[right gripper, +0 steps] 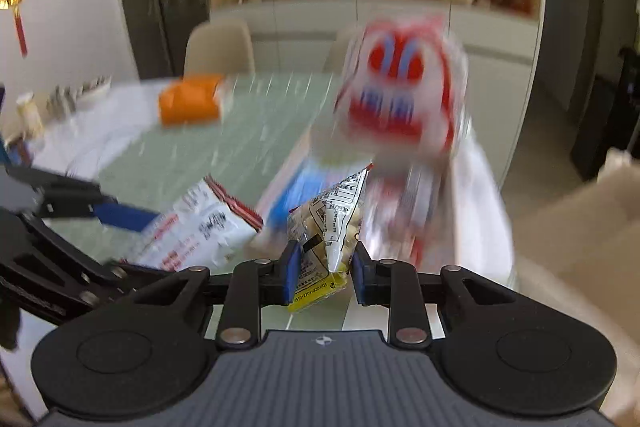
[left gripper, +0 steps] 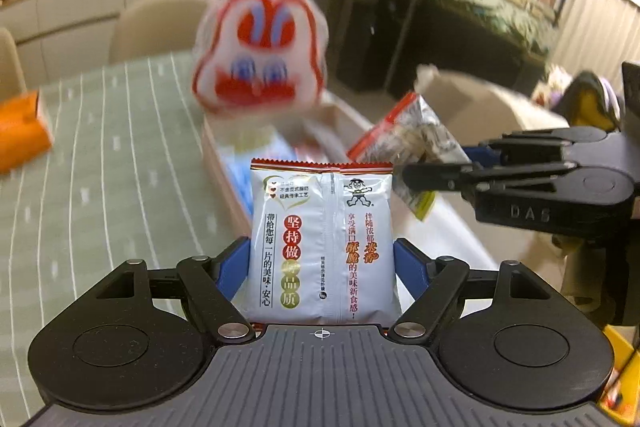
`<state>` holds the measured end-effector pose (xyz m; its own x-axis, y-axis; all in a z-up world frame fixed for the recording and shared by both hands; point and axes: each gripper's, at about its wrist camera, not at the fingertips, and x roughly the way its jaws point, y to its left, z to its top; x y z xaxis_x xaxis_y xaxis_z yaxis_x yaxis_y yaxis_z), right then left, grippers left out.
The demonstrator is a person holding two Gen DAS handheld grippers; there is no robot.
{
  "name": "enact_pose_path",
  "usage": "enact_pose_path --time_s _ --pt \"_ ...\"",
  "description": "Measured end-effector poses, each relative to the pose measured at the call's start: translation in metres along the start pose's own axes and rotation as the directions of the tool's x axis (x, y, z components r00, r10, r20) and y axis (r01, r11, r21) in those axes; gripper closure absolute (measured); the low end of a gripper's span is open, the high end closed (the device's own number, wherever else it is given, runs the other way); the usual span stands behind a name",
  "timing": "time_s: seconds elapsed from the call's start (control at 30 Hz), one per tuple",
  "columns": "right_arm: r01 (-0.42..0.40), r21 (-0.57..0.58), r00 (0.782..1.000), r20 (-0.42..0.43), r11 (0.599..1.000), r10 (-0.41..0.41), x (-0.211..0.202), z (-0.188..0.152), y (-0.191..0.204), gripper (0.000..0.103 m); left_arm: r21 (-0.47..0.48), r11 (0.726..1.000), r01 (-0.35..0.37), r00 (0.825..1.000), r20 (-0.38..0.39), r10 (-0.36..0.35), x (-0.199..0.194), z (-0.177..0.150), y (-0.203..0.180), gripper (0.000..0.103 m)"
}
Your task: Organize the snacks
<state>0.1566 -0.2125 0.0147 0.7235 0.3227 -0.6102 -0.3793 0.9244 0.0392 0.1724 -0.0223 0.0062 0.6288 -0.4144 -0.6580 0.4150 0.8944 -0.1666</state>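
My left gripper (left gripper: 322,263) is shut on a white rice-cracker packet (left gripper: 320,243) with a red top edge and Chinese print, held above the table. It also shows in the right wrist view (right gripper: 200,231). My right gripper (right gripper: 322,271) is shut on a small clear nut packet (right gripper: 332,227) with a yellow bottom; it also shows in the left wrist view (left gripper: 408,147). Both packets hang near an open beige box (left gripper: 224,163) with blurred blue and white snack packs inside. A red-and-white rabbit-face bag (left gripper: 260,55) stands at the box's far end.
An orange box (left gripper: 20,131) lies on the green striped tablecloth (left gripper: 120,167) to the left. Beige chairs (left gripper: 156,23) stand behind the table. A cardboard box (right gripper: 580,219) sits to the right. Shelves with figurines line the back wall.
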Motion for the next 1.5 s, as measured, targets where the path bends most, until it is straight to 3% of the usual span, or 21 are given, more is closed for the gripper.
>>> enact_pose_path --time_s 0.1,0.27,0.33,0.4,0.5,0.57,0.6,0.67,0.77,0.83,0.93,1.07,1.17,1.23,1.27,1.37,1.43,1.5 --pt "0.037 -0.048 0.998 0.053 0.998 -0.034 0.022 0.043 -0.011 0.076 -0.018 1.0 -0.015 0.999 0.049 0.016 0.031 0.033 0.007 0.02" --pt "0.094 0.023 0.996 -0.006 0.995 -0.094 0.064 0.081 -0.043 0.069 -0.123 0.99 -0.07 0.998 -0.002 0.07 0.108 0.056 0.021 0.021" --pt "0.117 0.062 0.993 0.001 0.991 -0.118 0.06 0.077 -0.052 0.064 -0.184 0.982 -0.044 0.999 0.02 0.048 0.119 0.057 0.025 0.021" --pt "0.125 0.111 0.992 0.015 0.986 -0.127 0.05 0.062 -0.062 0.045 -0.278 0.96 0.033 0.999 0.01 -0.031 0.129 0.056 0.035 0.021" --pt "0.18 0.176 0.983 0.014 0.968 -0.186 0.045 0.04 -0.072 0.043 -0.325 0.942 0.079 0.993 -0.054 -0.102 0.139 0.051 0.039 0.02" --pt "0.203 0.208 0.979 -0.008 0.957 -0.206 0.044 0.025 -0.076 0.043 -0.225 0.973 -0.05 0.994 -0.108 0.026 0.141 0.05 0.027 0.021" --pt "0.208 0.222 0.978 -0.016 0.953 -0.209 0.045 0.019 -0.078 0.043 -0.207 0.976 -0.064 0.993 -0.109 0.042 0.141 0.05 0.025 0.022" --pt "0.217 0.242 0.976 -0.034 0.946 -0.215 0.045 0.008 -0.079 0.043 -0.285 0.956 -0.069 0.996 -0.074 0.05 0.133 0.046 0.033 0.024" --pt "0.225 0.243 0.974 -0.051 0.944 -0.219 0.046 -0.002 -0.075 0.043 -0.384 0.923 0.025 1.0 0.013 -0.022 0.115 0.043 0.045 0.025" --pt "0.228 0.249 0.974 -0.052 0.941 -0.222 0.045 -0.007 -0.071 0.043 -0.418 0.908 0.026 0.997 0.077 0.007 0.097 0.042 0.05 0.026" --pt "0.234 0.244 0.972 -0.05 0.941 -0.228 0.041 -0.022 -0.059 0.04 -0.362 0.932 -0.019 0.995 0.08 0.051 0.073 0.026 0.044 0.026" --pt "0.244 0.233 0.97 -0.058 0.941 -0.237 0.038 -0.047 -0.036 0.038 -0.299 0.952 -0.068 0.992 0.077 0.096 0.038 -0.028 0.031 0.026" --pt "0.227 0.22 0.974 -0.078 0.949 -0.215 0.031 -0.07 -0.013 0.038 -0.286 0.951 -0.115 0.992 0.023 0.126 0.022 -0.07 0.026 0.026" --pt "0.23 0.219 0.972 -0.093 0.948 -0.214 0.022 -0.083 0.002 0.038 -0.314 0.944 -0.098 0.995 0.003 0.104 0.012 -0.088 0.023 0.027" --pt "0.241 0.224 0.97 -0.089 0.944 -0.227 0.014 -0.088 0.01 0.038 -0.322 0.944 -0.075 0.997 0.002 0.08 0.003 -0.095 0.02 0.031" --pt "0.292 0.189 0.956 -0.071 0.937 -0.284 -0.012 -0.099 0.035 0.038 -0.361 0.932 0.012 0.999 -0.028 -0.023 -0.019 -0.11 0.007 0.061" --pt "0.313 0.159 0.949 -0.074 0.936 -0.305 -0.03 -0.104 0.05 0.038 -0.336 0.94 0.064 0.996 -0.037 -0.082 -0.031 -0.114 -0.011 0.064" --pt "0.304 0.145 0.952 -0.088 0.942 -0.294 -0.043 -0.107 0.058 0.038 -0.247 0.968 0.037 0.999 -0.01 -0.041 -0.047 -0.116 -0.039 0.067"
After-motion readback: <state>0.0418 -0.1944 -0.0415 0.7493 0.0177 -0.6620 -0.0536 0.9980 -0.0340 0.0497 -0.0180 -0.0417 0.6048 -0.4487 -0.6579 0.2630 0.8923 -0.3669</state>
